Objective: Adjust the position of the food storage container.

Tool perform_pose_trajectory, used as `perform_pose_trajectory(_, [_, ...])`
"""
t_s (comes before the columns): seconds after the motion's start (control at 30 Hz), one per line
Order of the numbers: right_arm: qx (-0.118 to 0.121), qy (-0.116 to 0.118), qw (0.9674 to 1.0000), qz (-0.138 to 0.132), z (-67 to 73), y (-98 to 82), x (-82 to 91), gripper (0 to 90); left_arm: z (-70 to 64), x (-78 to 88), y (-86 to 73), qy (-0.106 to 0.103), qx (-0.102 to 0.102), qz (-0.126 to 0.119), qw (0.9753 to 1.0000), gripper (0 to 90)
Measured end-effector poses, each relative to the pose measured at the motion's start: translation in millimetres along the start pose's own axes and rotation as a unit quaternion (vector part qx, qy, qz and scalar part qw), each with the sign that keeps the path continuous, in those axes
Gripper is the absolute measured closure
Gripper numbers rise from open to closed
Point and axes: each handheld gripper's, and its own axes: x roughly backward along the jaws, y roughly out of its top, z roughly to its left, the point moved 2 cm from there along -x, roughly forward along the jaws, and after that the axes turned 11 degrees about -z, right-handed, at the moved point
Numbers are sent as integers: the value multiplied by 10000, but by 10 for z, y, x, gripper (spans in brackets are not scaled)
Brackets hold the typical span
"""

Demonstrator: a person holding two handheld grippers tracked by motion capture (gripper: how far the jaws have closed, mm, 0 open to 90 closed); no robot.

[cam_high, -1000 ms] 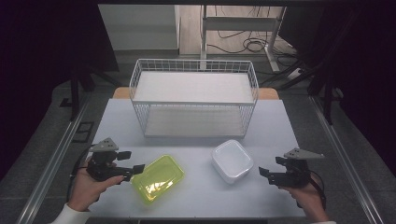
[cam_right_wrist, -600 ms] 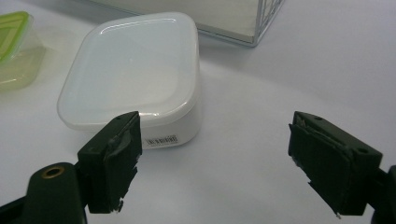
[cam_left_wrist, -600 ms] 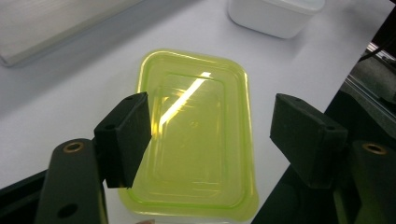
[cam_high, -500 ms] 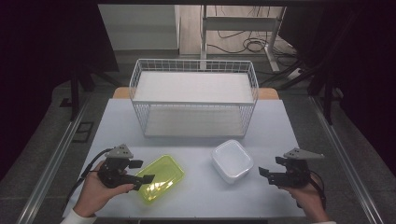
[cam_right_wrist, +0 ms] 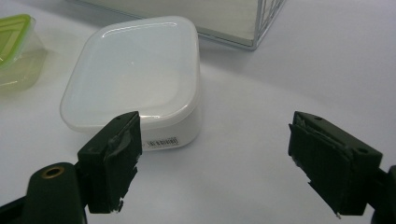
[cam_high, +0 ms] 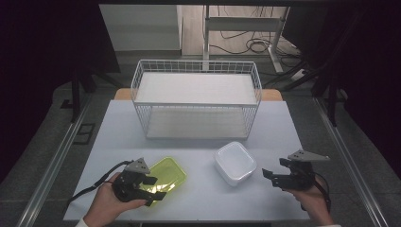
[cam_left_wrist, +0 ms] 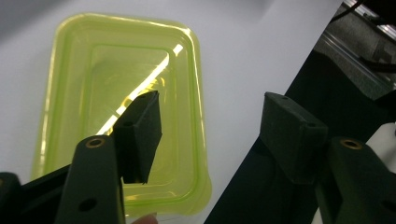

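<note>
green container (cam_left_wrist: 116,93): glossy translucent plastic | white container (cam_right_wrist: 135,70): glossy opaque plastic | basket (cam_high: 196,101): white wire

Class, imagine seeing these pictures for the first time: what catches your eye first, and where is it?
The translucent lime-green lidded plastic container at the table's near left stands out, with the open left gripper over its near end. Right of it sits a white lidded plastic container; behind both stands a white wire basket.

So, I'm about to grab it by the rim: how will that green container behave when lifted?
The green container looks like thin translucent plastic and empty, so probably light. Its glossy rim may slip or flex between the left gripper's open jaws. It sits low and flat, so it should slide, not tip.
</note>
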Motion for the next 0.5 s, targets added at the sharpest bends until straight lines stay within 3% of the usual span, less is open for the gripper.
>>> perform_pose_trajectory(0.2, [-2, -8, 10000, 25, 4, -10, -12, 174, -49, -67, -42, -94, -20, 149, 9998, 505])
perform_pose_trajectory(0.37, [4, -5, 10000, 18, 9, -7, -11, 174, -111, -148, -99, -395, -59, 415, 9983, 712])
perform_pose_trajectory(0.5, [15, -2, 10000, 34, 11, -11, -17, 174, -138, -215, -142, -464, -109, 654, 9967, 830])
